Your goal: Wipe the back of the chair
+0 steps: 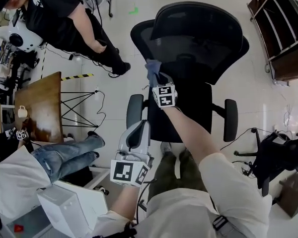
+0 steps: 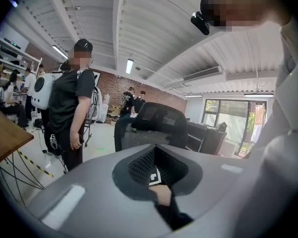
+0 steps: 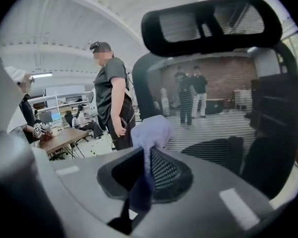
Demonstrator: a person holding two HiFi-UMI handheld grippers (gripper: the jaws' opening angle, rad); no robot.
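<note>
1. Right gripper (image 1: 157,79): jaws clamped on a blue cloth (image 1: 152,68).
2. Chair back (image 1: 198,36): upright, directly ahead of the cloth, by its left edge; contact unclear.
3. Left gripper (image 1: 138,129): jaws together, empty, held low and farther from the chair.

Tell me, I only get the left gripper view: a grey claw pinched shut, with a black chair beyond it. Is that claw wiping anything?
Observer: No. The head view shows the left gripper held low, close to the person's body and short of the chair.
Operator: Then what does the wiping?
Observer: The right gripper. Its jaws are shut on a bluish cloth.
Operator: Where is that cloth?
Observer: It is raised toward the left side of the mesh backrest. I cannot tell whether it touches.
</note>
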